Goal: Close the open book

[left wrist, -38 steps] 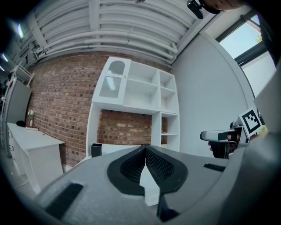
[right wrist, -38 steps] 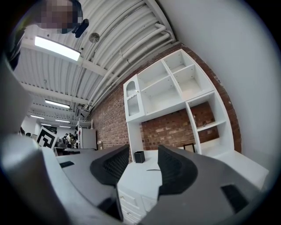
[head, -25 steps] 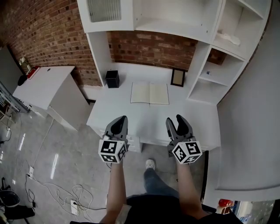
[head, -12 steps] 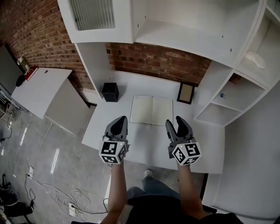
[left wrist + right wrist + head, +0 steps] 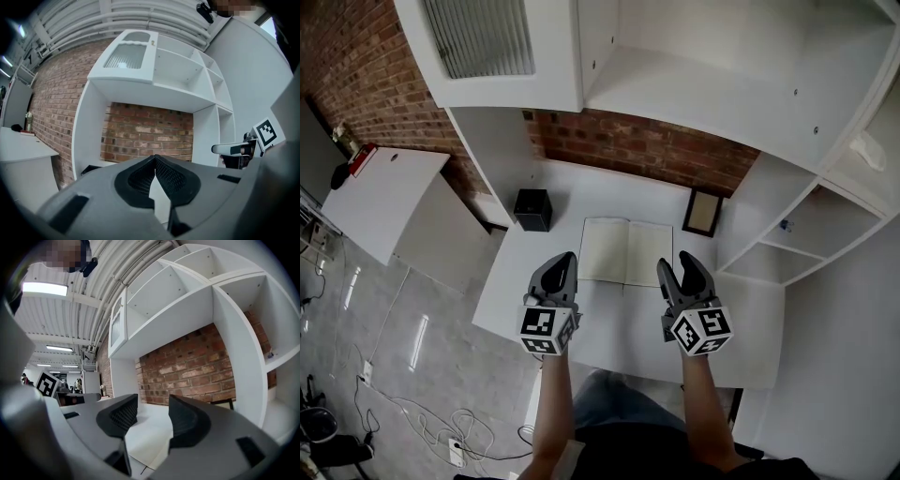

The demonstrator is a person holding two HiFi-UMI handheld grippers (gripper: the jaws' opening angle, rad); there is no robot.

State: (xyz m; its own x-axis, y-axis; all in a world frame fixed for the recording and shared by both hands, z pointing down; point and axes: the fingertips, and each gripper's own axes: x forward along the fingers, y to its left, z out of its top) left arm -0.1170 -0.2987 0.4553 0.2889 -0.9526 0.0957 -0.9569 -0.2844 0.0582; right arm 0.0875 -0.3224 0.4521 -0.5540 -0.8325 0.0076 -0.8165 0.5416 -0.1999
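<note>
An open book [image 5: 626, 251] with blank cream pages lies flat on the white desk [image 5: 609, 330], its spine running away from me. My left gripper [image 5: 563, 259] hovers just off the book's near left corner with its jaws shut and empty; in the left gripper view the left gripper [image 5: 155, 159] has its tips touching. My right gripper [image 5: 677, 263] hovers at the book's near right corner and stands open with nothing in it. In the right gripper view the book's page [image 5: 149, 439] shows below the gap of the right gripper [image 5: 153, 414].
A black box [image 5: 532, 208] stands at the desk's back left and a dark picture frame [image 5: 703, 213] leans at the back right. White shelving [image 5: 797, 246] rises on the right and overhead. A white side table [image 5: 382, 199] stands to the left; cables [image 5: 459, 424] lie on the floor.
I have moved closer to the desk. Both grippers have gone from over the desk's front edge to the book's near corners. Neither gripper's jaws have changed.
</note>
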